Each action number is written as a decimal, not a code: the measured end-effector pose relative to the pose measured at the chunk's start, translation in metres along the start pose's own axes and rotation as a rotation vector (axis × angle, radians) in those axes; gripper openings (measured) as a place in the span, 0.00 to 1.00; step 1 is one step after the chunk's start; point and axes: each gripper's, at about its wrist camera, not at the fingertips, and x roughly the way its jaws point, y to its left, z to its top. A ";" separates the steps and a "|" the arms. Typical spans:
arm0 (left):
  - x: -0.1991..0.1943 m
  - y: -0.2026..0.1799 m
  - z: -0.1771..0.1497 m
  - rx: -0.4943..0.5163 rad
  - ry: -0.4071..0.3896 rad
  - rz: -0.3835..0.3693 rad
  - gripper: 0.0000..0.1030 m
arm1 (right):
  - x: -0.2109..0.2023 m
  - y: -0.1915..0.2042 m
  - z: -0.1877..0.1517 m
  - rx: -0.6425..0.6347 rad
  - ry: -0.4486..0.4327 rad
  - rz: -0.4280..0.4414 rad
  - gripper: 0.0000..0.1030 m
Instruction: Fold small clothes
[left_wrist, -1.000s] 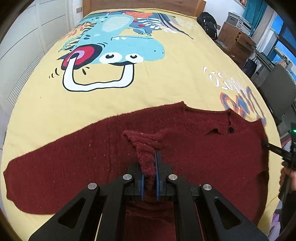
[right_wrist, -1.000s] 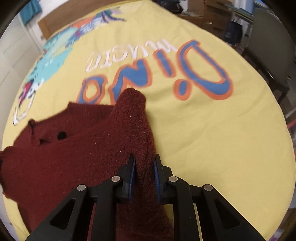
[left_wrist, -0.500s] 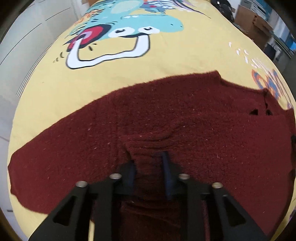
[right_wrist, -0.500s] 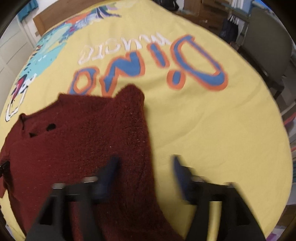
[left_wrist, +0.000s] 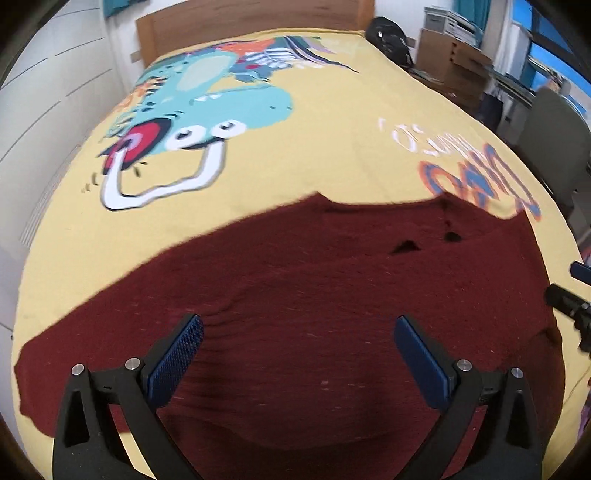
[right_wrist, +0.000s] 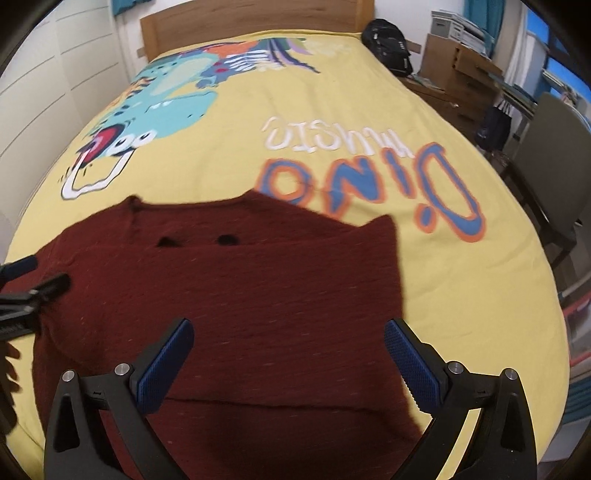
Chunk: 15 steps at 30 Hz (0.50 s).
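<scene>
The dark red sweater (left_wrist: 303, 295) lies spread flat on the yellow bedspread (left_wrist: 332, 155), filling the near half of both views, with one sleeve trailing out toward 8 o'clock in the left wrist view and its neck opening and small dark holes up around 1 o'clock. The left gripper (left_wrist: 297, 352) hangs over the body of the knit with its jaws wide apart; they have just been opening, and nothing is pinched between the blue pads (left_wrist: 173, 360), the cloth simply lying below them. The right gripper (right_wrist: 288, 354) is the same: jaws spread wide after just opening, nothing caught, poised over the side of the sweater (right_wrist: 236, 295) whose edge runs from 1 o'clock down to 5 o'clock. This looks like a thick, fuzzy knit: soft, limp, fairly light, not fragile, likely to sag and stretch if lifted by one point, and grippy enough that the pads should not slip. The sensible holds, I judge, are the edges and corners, hem or sleeve end, pinching a fair bunch of fabric with both tools lifting together.
</scene>
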 end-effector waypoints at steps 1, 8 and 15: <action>0.006 -0.005 -0.003 0.011 0.006 0.000 0.99 | 0.005 0.006 -0.003 -0.009 0.000 0.002 1.00; 0.059 -0.020 -0.040 0.070 0.115 0.029 0.99 | 0.054 0.036 -0.029 -0.074 0.076 0.007 1.00; 0.059 -0.002 -0.041 0.041 0.106 0.023 0.99 | 0.066 0.012 -0.037 -0.038 0.085 -0.023 1.00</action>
